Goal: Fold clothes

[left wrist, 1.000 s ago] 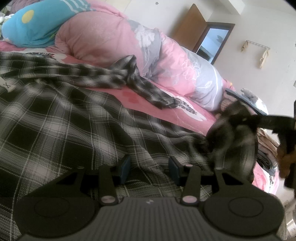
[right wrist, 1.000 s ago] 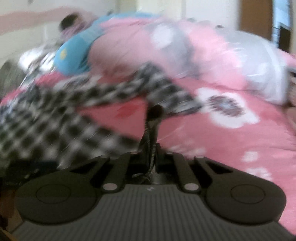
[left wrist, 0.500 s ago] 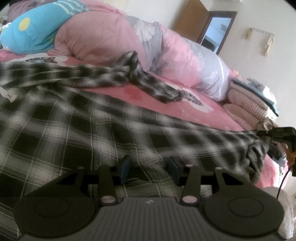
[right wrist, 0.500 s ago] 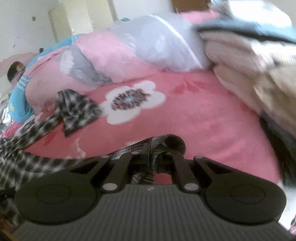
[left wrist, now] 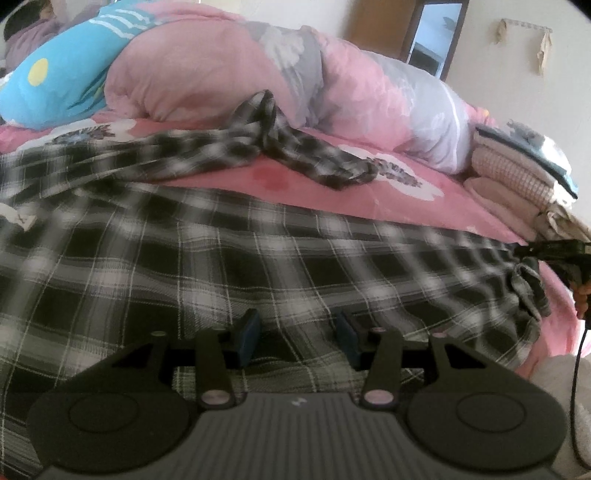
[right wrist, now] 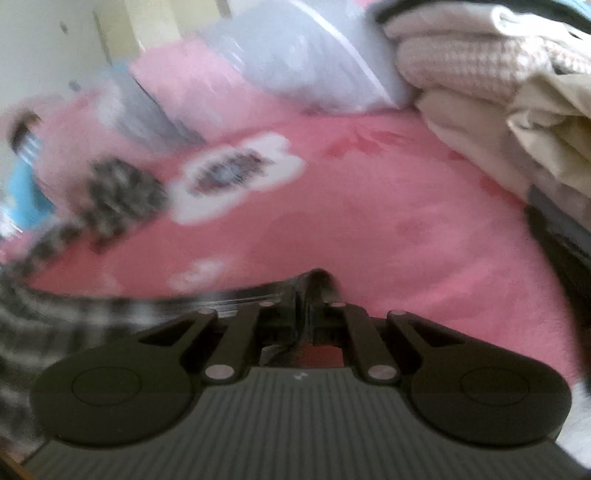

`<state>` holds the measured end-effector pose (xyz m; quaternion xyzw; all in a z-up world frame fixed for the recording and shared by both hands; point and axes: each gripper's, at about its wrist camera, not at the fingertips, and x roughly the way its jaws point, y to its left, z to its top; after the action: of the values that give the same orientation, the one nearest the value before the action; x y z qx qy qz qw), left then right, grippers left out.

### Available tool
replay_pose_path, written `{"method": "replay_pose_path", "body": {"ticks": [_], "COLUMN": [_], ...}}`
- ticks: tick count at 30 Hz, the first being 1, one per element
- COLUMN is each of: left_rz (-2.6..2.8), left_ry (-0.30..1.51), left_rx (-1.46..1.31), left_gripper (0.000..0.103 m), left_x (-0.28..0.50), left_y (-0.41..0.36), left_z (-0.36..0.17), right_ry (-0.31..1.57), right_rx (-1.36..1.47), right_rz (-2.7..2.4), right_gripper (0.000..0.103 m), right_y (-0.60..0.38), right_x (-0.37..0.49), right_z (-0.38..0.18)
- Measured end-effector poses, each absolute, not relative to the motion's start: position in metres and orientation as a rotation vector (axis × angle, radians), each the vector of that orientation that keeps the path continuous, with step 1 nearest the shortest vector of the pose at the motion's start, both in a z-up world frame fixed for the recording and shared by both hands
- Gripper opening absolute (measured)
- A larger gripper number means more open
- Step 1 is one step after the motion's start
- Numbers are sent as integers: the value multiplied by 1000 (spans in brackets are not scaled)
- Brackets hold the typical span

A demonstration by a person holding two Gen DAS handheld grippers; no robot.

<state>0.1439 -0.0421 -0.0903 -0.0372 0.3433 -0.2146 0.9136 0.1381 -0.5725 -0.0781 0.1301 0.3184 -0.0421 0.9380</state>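
A black-and-white plaid shirt (left wrist: 258,266) lies spread over the pink bed sheet (left wrist: 406,206). One sleeve (left wrist: 314,162) trails toward the quilt. My left gripper (left wrist: 299,328) hovers low over the shirt's near part, open, with only flat fabric beneath its blue pads. At the right edge my right gripper (left wrist: 532,251) holds the shirt's corner, pulled out sideways. In the right wrist view its jaws (right wrist: 310,306) are opening, and a bunched fold of the plaid shirt (right wrist: 55,314) still sits between them against the pads.
A rolled pink and grey quilt (left wrist: 221,74) and a blue pillow (left wrist: 55,74) lie along the far side. A stack of folded clothes (left wrist: 517,173) sits at the right end of the bed, close beside the right gripper (right wrist: 480,74). A doorway (left wrist: 432,33) is behind.
My right gripper swept the shirt's corner far out to the right and down to the sheet, stretching the fabric flat. Its jaws have parted slightly. The left gripper barely shifted.
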Motion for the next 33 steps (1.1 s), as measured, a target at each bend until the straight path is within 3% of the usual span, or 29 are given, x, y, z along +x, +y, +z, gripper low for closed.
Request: {"method": "replay_pose_path", "body": {"ticks": [2,6,11,13,21,28,29,30,33], "left_rz": [-437,-431,-420,-417,-411,-407,-406,-405,-403], "left_ry": [706,708,710,710,721,724,724,724,726], "left_rx": [-67,-63,-76,-83,-100,-113,-113,-112,-107], "left_gripper": [49,49,50,50,50,50,50,50,50], "left_x": [143,143,142,142,141,136,136,136,137], "left_y": [-44,-46,-46,-46,-43,-38,-38,-38,-39], "left_z": [-90,-89,-89,-88,-87,-88,-88,-88,-87], "right_ry": [644,576,591,611,657,765,762,756,719], "right_rx": [303,429,894,929,285,-163,-169,-167,-216], "right_rz": [-107,-144,9,47,146,169,164,138,39], "right_gripper": [22,28,36,38,39,35,27,9,6], "right_y": [-579,-584,-584,-569,-470,-421,-422,-425,-432], "right_x": [133,94,43,32,21,40,40,38,29], "right_z": [-79,-65,-75,-77,-50,-75,-75,-72,-62]}}
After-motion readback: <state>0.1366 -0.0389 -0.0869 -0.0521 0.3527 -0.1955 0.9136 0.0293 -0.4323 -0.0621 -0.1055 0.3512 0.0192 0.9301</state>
